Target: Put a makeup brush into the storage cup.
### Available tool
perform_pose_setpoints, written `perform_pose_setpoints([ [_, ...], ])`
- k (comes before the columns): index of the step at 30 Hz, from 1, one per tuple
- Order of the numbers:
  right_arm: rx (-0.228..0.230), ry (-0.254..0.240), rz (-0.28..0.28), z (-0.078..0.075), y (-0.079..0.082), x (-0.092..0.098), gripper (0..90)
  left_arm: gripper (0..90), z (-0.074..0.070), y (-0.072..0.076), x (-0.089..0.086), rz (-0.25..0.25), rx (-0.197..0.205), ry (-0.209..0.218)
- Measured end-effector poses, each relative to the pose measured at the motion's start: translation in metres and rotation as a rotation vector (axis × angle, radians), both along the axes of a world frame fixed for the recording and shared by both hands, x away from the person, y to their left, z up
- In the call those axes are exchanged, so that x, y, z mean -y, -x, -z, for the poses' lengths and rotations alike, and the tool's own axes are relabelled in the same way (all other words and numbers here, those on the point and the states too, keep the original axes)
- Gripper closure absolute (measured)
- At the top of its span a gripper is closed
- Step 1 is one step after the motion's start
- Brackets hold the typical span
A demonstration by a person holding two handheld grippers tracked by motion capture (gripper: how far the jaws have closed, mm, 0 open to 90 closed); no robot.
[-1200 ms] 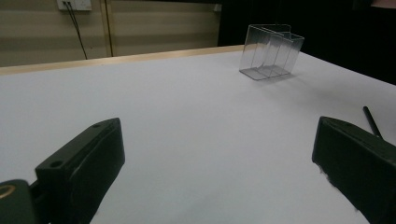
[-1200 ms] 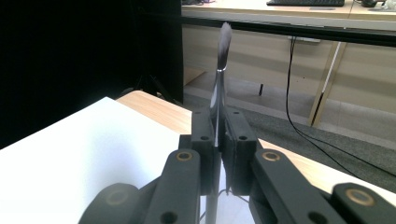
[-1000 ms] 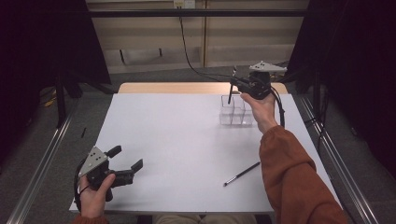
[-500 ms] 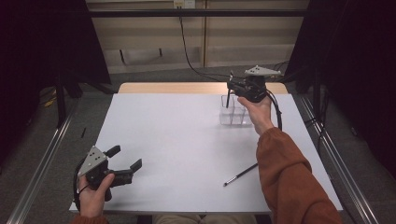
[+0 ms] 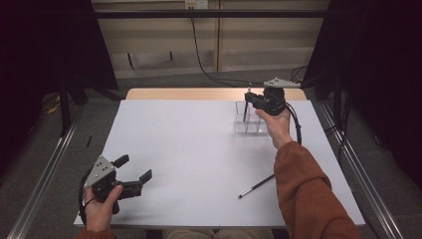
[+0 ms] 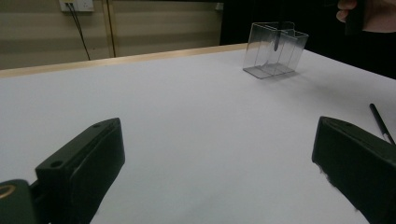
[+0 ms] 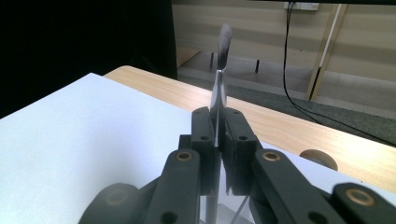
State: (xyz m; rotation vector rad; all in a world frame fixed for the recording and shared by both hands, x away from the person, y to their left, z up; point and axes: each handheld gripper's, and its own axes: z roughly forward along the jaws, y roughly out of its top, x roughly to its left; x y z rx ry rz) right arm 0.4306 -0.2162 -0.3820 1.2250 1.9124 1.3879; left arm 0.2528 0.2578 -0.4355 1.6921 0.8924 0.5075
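— Where's your left gripper?

— By the table's near left corner, low in my left hand, jaws spread wide, pointing across toward the far right.

— And the right?

— My right gripper is up by the far edge, arm stretched forward in its orange sleeve, jaws pinched together on a brush.

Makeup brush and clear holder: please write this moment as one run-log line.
right gripper: shut on makeup brush | brush above clear holder | left gripper: open, idle | second brush: on table
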Motion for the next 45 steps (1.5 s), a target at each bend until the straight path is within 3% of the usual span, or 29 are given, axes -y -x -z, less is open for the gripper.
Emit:
perform_pose_setpoints([
  [17,-0.019,-0.009,-0.004,0.010,0.002,0.002,80.5,2.7,-0.001,0.000,0.003,0.019,0.016,-0.017],
  [23,-0.021,-0.012,0.010,0.011,0.005,0.005,62.2,2.7,-0.001,-0.001,0.004,0.022,0.018,-0.015],
  [26,-0.008,-0.012,0.015,0.009,0.007,0.006,48.1,2.5,-0.001,-0.001,0.004,0.013,0.018,-0.011],
  [27,-0.008,-0.012,0.015,0.009,0.007,0.006,48.1,2.5,-0.001,-0.001,0.004,0.013,0.018,-0.010],
  [29,-0.004,-0.015,0.016,0.008,0.008,0.005,34.1,2.5,-0.001,-0.001,0.004,0.011,0.016,-0.009],
  [31,0.001,-0.009,0.013,0.008,0.009,0.004,30.4,2.5,-0.001,-0.001,0.004,0.019,0.018,-0.018],
  [32,0.008,0.001,0.008,0.007,0.011,0.003,23.3,2.5,-0.001,-0.001,0.005,0.020,0.022,-0.021],
  [33,0.008,0.001,0.008,0.007,0.011,0.003,23.3,2.5,-0.001,-0.001,0.005,0.020,0.022,-0.021],
  [34,0.014,-0.002,0.025,0.007,0.012,0.003,17.4,2.5,-0.002,0.000,0.005,0.017,0.021,-0.018],
  [36,0.018,-0.003,0.023,0.006,0.012,0.003,16.4,2.5,-0.002,0.000,0.003,0.015,0.022,-0.017],
  [37,0.024,-0.002,0.030,0.007,0.013,0.004,10.7,2.5,-0.001,0.000,0.003,0.011,0.018,-0.012],
  [45,0.023,-0.017,0.016,0.011,0.019,0.008,4.1,2.5,-0.002,-0.002,0.005,0.011,0.023,-0.023],
])
